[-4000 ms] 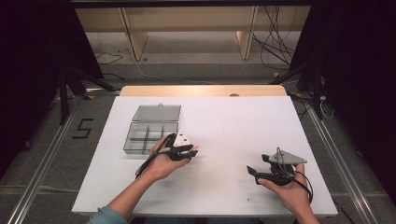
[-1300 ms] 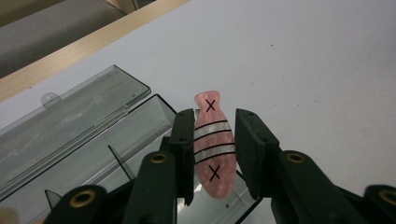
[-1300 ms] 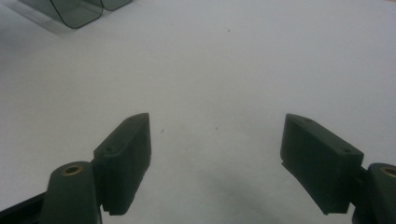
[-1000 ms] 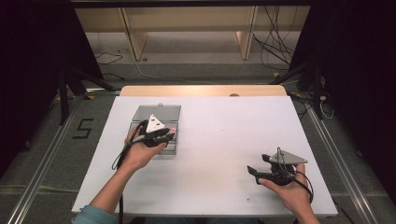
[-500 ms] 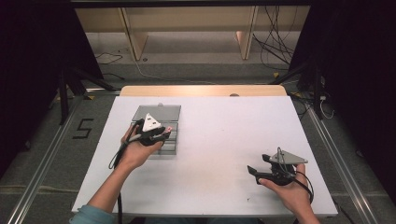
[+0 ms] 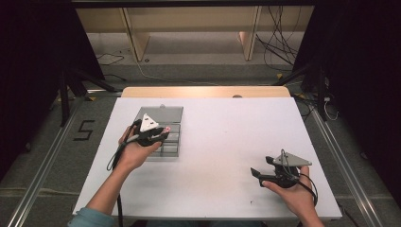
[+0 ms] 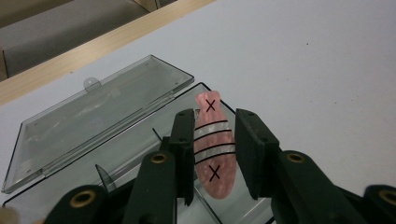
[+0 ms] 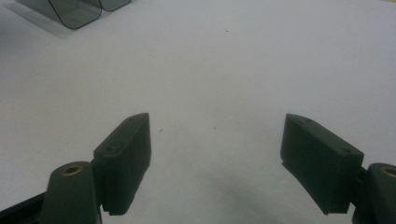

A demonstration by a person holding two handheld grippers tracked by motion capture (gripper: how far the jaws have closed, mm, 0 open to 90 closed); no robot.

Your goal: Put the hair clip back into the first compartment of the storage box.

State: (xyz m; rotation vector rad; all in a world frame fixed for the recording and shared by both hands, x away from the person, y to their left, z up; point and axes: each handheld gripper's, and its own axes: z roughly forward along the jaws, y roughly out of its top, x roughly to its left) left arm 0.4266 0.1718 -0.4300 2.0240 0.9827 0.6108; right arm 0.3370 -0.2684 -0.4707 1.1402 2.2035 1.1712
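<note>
One pink marked piece [image 7: 212, 145] is hanging over the clear compartment box [image 7: 116, 154], the left gripper [image 7: 215, 154] clenching it, not yet released, while the right gripper [image 8: 217, 161] is idling spread wide, well apart from the box.

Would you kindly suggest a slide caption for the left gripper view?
Left gripper holding a pink marked piece above an open, clear compartment box.

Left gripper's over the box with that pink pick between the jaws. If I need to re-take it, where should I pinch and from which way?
Pinch the pink pick across its striped middle band, jaws on its two long edges, coming straight down over the clear box. The left gripper already brackets it there. The ends taper, so they would probably slip; the middle is widest.
</note>
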